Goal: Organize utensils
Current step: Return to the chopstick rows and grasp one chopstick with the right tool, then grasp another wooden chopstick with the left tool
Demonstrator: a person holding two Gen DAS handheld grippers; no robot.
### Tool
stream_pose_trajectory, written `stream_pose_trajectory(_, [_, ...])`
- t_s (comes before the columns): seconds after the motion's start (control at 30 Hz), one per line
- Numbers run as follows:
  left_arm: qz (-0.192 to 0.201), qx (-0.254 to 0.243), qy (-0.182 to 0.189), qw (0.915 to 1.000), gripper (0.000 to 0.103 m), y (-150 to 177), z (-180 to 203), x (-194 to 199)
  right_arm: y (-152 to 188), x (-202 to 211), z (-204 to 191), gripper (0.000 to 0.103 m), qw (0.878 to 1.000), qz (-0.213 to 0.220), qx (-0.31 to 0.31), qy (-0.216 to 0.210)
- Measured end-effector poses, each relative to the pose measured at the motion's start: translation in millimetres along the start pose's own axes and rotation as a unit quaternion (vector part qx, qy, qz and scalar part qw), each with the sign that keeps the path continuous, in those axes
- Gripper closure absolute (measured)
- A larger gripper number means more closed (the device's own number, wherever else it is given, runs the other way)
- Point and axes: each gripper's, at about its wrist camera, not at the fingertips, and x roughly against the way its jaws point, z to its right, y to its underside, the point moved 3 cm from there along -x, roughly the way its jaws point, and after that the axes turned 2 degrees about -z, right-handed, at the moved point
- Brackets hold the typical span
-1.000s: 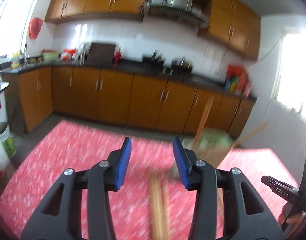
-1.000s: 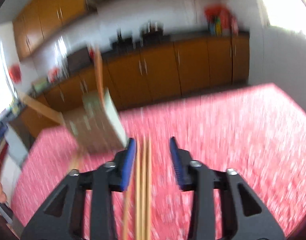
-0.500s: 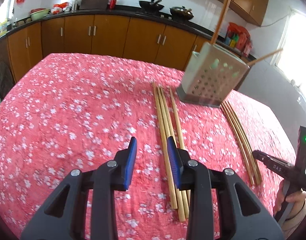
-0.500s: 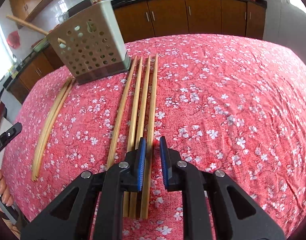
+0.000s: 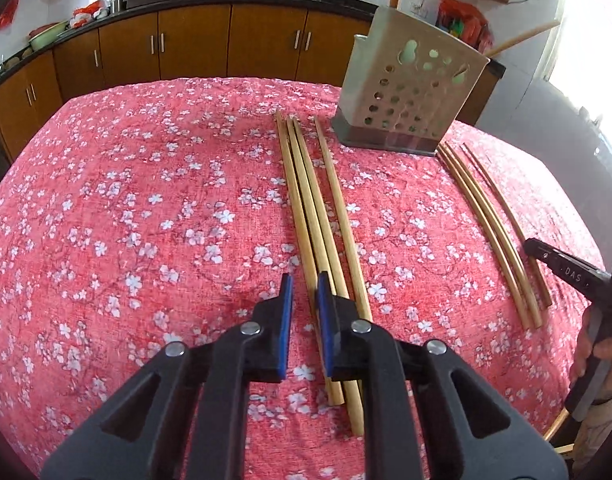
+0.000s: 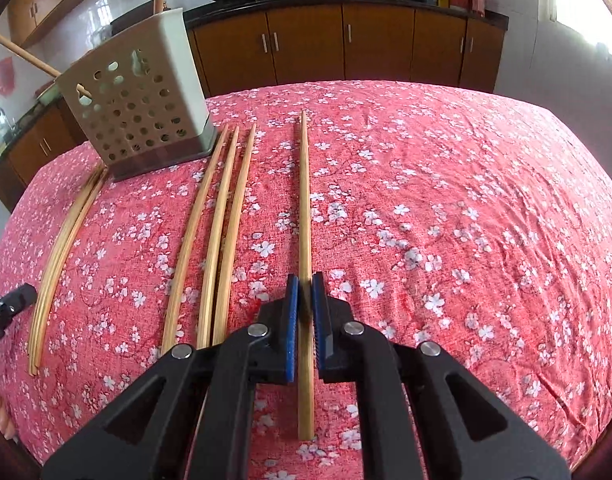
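Right wrist: fingers [image 6: 293,312] clamped on chopstick [image 6: 304,200], left fingers [image 5: 285,312] apart, floral tablecloth [image 6: 466,200], brown cabinets [image 6: 346,40].

Table under a red cloth with white blossoms, set with chopsticks and a holder

The table [image 6: 446,208] carries a perforated utensil holder [image 6: 141,108] near its far edge. A bundle of chopsticks [image 6: 61,248] lies toward the left edge; three chopsticks [image 6: 221,224] lie side by side just right of the holder's base, running toward the near edge; a single chopstick [image 6: 304,208] lies apart at the middle.
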Motion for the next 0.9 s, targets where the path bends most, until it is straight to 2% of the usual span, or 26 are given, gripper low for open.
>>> stream_pose_trajectory(0.2, [-0.008, -0.008, -0.030, 0.9995, 0.089, -0.7, -1.8, -4.8, -1.2, -0.9, -4.1, 0.095, 1.000, -0.001, 0.010, 0.006])
stream_pose_trajectory(0.47, [0.011, 0.022, -0.003, 0.9997, 0.089, -1.7, -5.9, 4.0, 0.6, -0.5, -5.4, 0.095, 1.000, 0.001, 0.014, 0.001])
stream_pose_trajectory(0.63, [-0.002, -0.009, 0.004, 0.9999, 0.089, 1.4, 3.2, 2.6, 1.2, -0.1, -4.2, 0.095, 1.000, 0.002, 0.015, 0.001])
stream_pose_trajectory(0.73, [0.000, -0.026, -0.012, 0.9996, 0.089, 2.5, 6.8, 3.0, 1.3, -0.2, -4.3, 0.095, 1.000, 0.001, 0.015, 0.001])
stream_pose_trajectory(0.9, [-0.010, -0.021, -0.033, 0.9992, 0.090, -0.2, 0.3, -3.4, 1.3, -0.1, -5.5, 0.095, 1.000, 0.000, 0.017, 0.002])
